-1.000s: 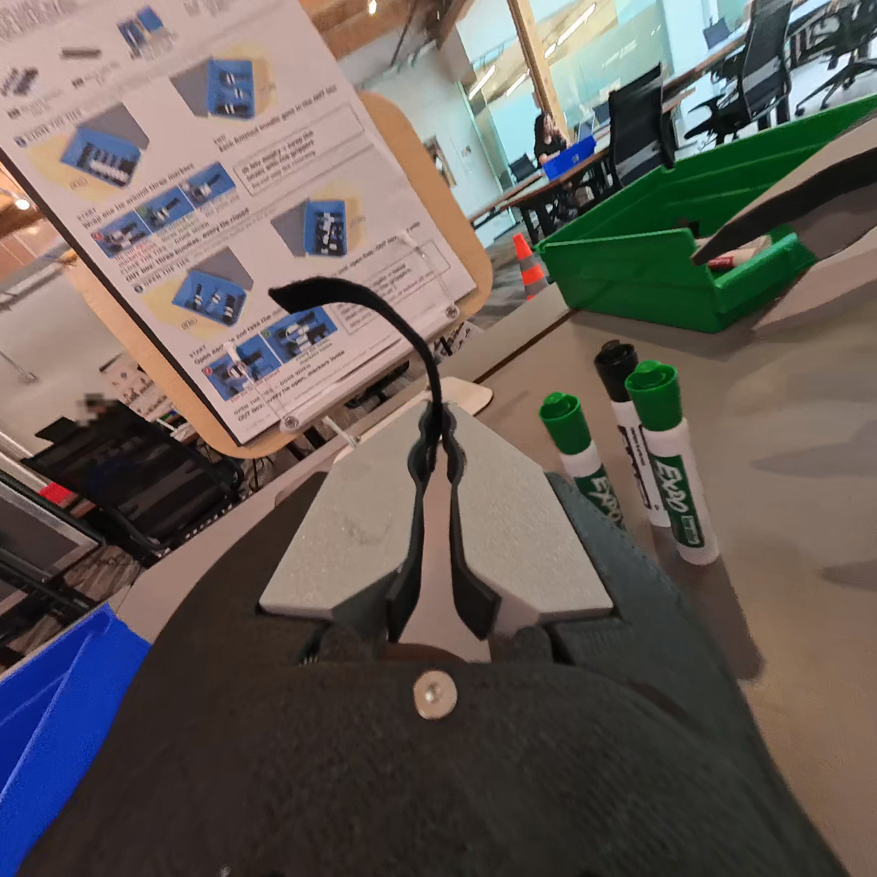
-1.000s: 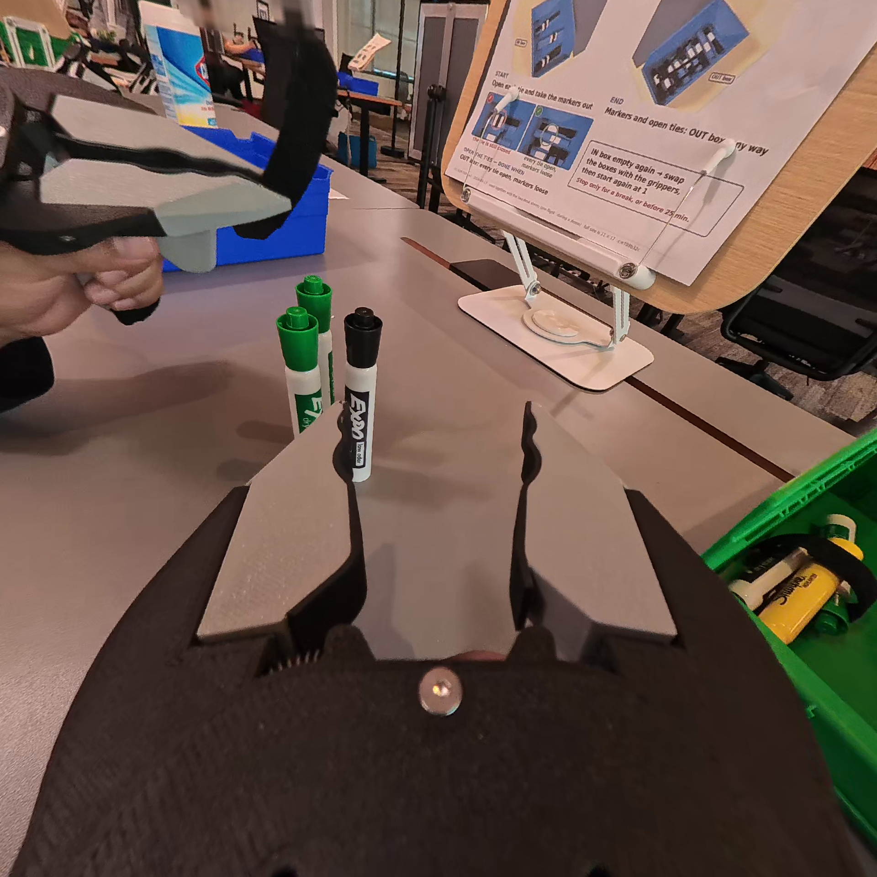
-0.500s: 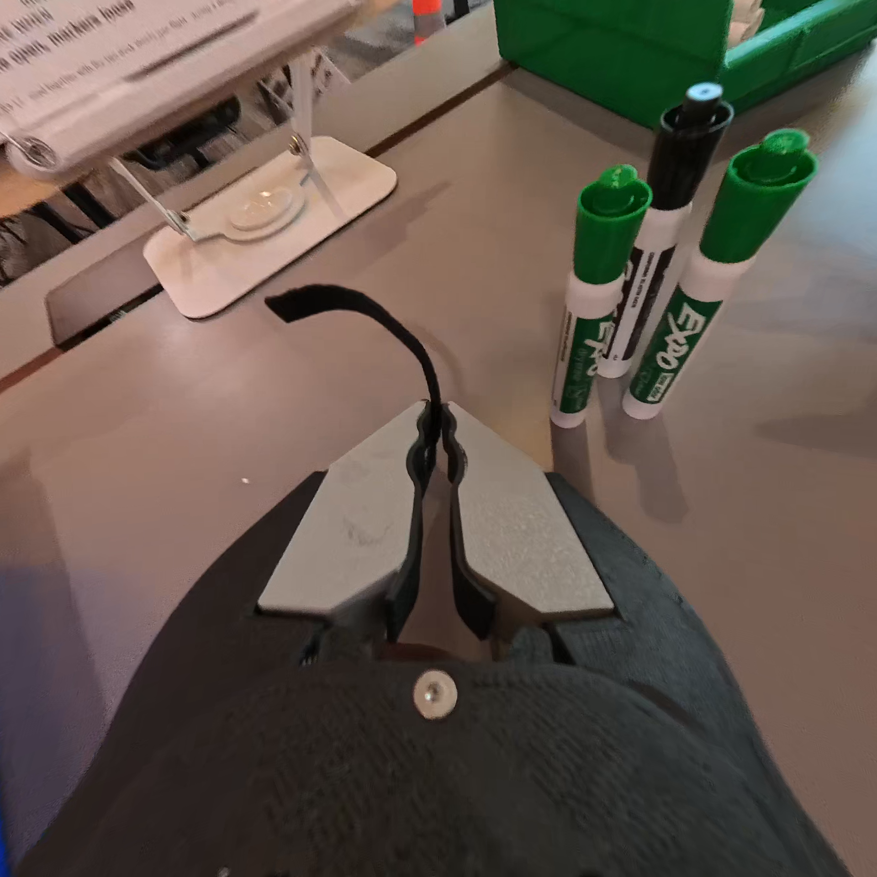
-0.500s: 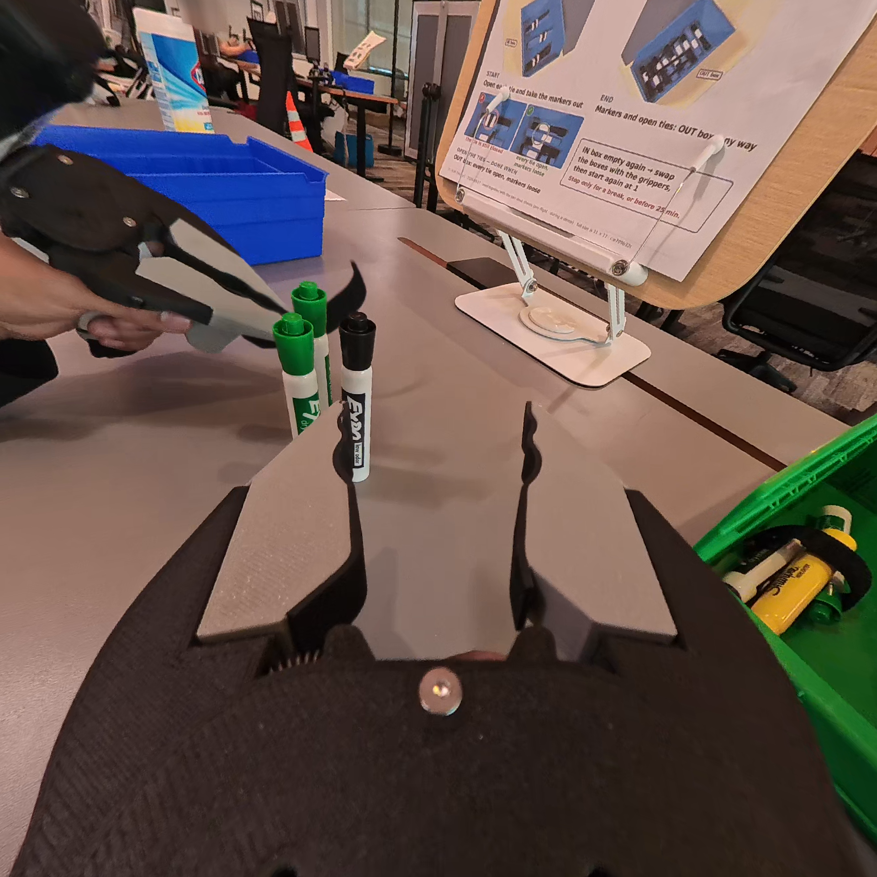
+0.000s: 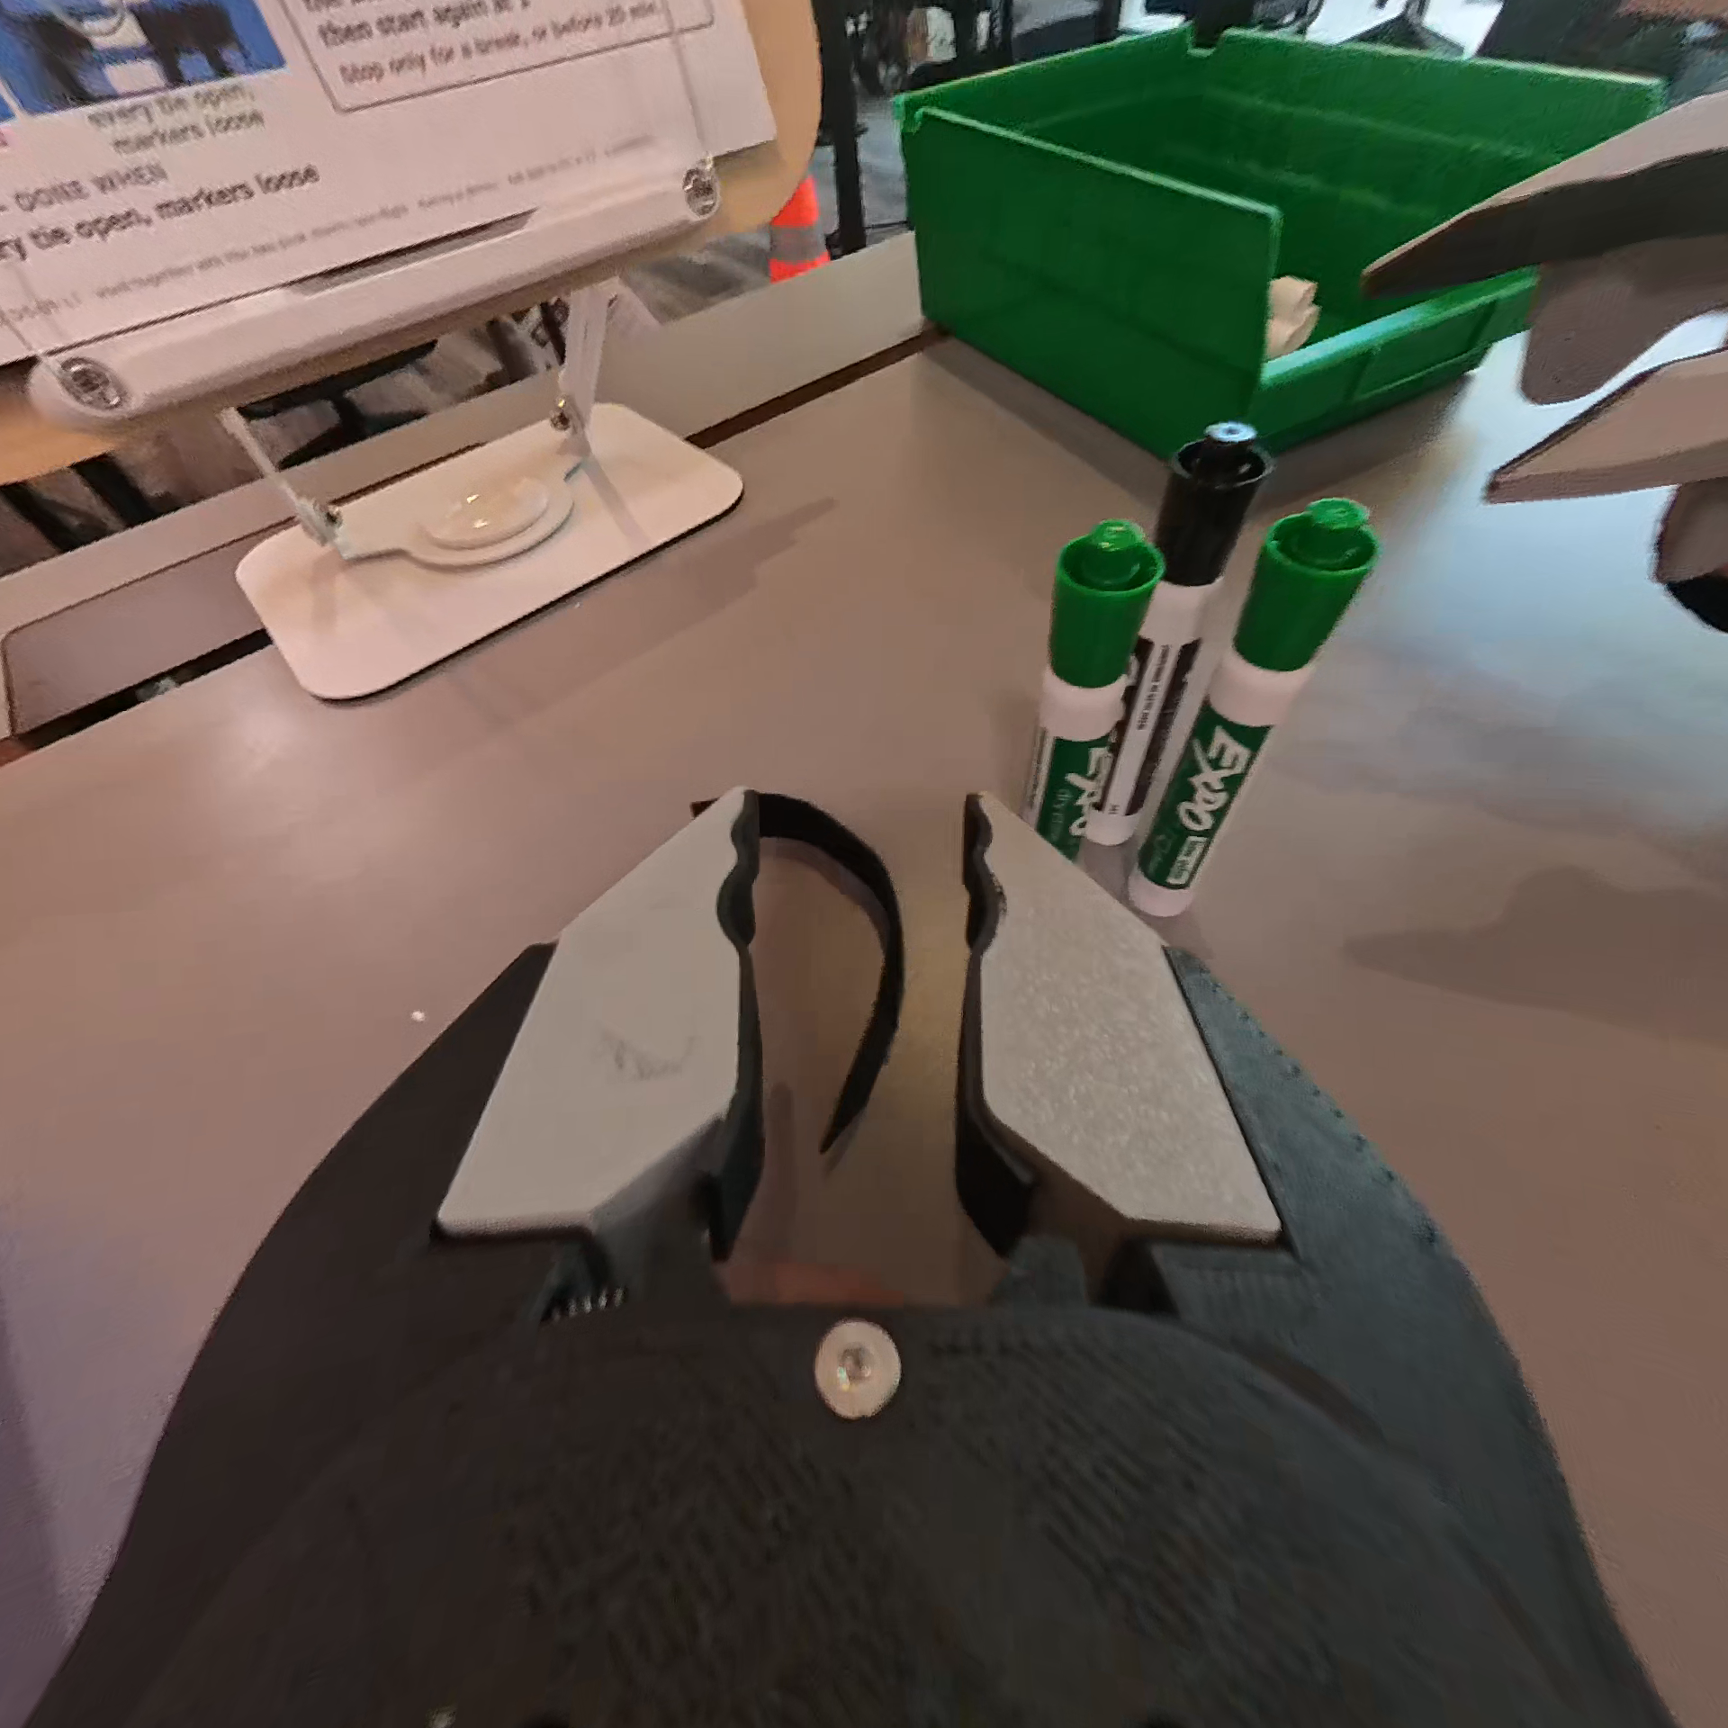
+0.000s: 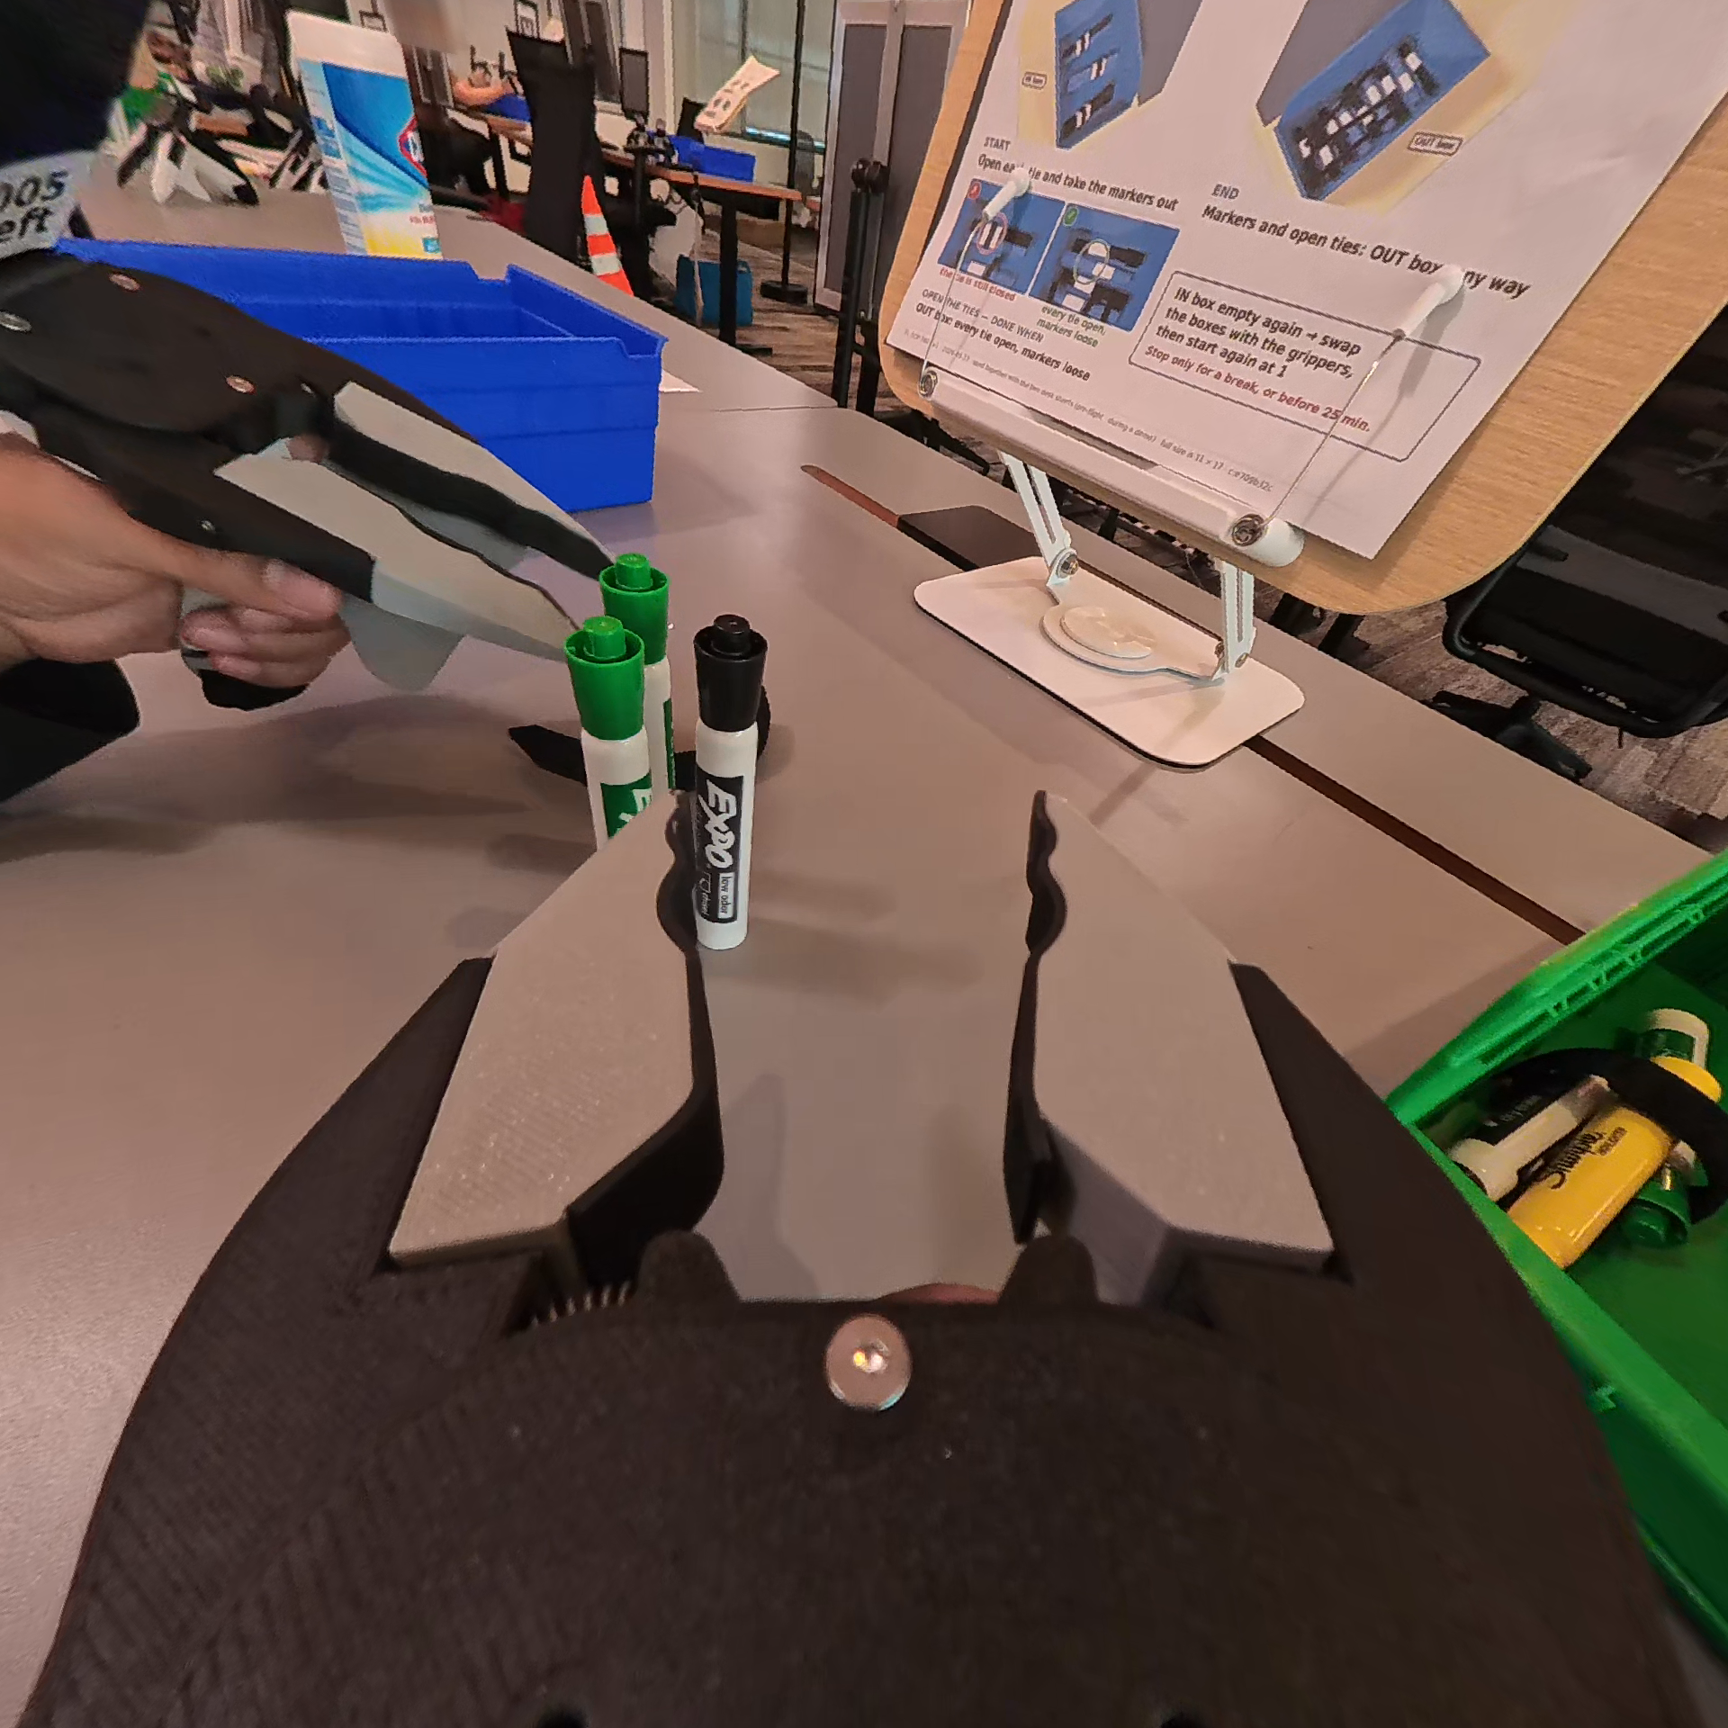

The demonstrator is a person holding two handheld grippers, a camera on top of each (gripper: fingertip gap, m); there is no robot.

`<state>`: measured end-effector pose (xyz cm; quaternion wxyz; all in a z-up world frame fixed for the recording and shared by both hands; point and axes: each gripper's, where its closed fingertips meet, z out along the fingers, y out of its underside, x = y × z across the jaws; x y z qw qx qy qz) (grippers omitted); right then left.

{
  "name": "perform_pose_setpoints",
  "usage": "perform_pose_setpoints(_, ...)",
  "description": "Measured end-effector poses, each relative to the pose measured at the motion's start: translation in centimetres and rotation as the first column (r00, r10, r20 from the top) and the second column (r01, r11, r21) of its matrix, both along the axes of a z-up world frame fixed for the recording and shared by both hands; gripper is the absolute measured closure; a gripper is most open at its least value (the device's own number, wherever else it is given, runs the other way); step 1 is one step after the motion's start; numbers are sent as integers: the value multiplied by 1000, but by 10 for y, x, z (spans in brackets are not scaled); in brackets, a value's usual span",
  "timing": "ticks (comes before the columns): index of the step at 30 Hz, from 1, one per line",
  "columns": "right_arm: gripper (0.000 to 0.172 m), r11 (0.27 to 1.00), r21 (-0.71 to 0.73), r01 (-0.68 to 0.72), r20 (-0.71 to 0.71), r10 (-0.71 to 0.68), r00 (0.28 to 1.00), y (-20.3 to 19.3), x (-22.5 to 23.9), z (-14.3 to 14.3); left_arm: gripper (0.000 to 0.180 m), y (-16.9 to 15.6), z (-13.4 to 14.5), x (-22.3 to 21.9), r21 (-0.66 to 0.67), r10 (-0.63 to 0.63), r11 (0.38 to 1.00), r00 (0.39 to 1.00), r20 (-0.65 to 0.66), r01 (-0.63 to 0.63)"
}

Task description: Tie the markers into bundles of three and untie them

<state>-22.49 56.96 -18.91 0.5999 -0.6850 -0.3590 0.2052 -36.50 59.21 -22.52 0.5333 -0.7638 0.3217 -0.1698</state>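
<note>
Left tongs (image 5: 856,842), at 6 o'clock in their own view, stand parted over the table (image 5: 468,842); a black strap tie (image 5: 870,926) lies curved on the surface between the fingers, unclamped, its far end meeting the left finger's tip. The tongs tilt nose-down, low over the surface. At 1 o'clock, just beyond, three markers (image 5: 1178,692) stand upright on their ends, two green flanking one black, close together, probably grouped so the tie can be passed around them. Right tongs (image 6: 856,842) are wide open and empty, level and aimed at the black marker (image 6: 725,785). A green bin (image 5: 1122,215) sits farther off at 1 o'clock; an instruction stand (image 5: 486,524) at 11 o'clock.
</note>
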Motion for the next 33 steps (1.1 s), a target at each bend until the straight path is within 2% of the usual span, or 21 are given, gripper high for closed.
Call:
perform_pose_setpoints(3, 104, 1000, -1, -1, -3, 1, 1000, 0, 0, 0, 141, -8, 0, 10, -14, -64, 998, 998, 18, 64)
perform_pose_setpoints(8, 107, 1000, -2, -21, -19, 21, 1000, -3, -4, 1, 143, -13, 3, 16, -3, -97, 995, 995, 32, 97)
perform_pose_setpoints(14, 116, 994, -13, -105, -19, 105, 994, -14, -16, -1, 143, -19, 3, 30, 34, -149, 988, 989, 12, 148)
perform_pose_setpoints(18, 117, 975, -46, -218, -32, 217, 976, -28, -33, -6, 144, -19, -7, 42, 21, -196, 980, 980, -13, 197)
perform_pose_setpoints(23, 117, 965, -71, -251, -4, 251, 968, -32, -41, -15, 143, -14, -18, 50, 4, -204, 979, 977, -52, 205)
perform_pose_setpoints(33, 118, 960, -95, -265, 26, 268, 963, -33, -47, -25, 162, -9, -22, 60, 0, -228, 974, 971, -65, 228)
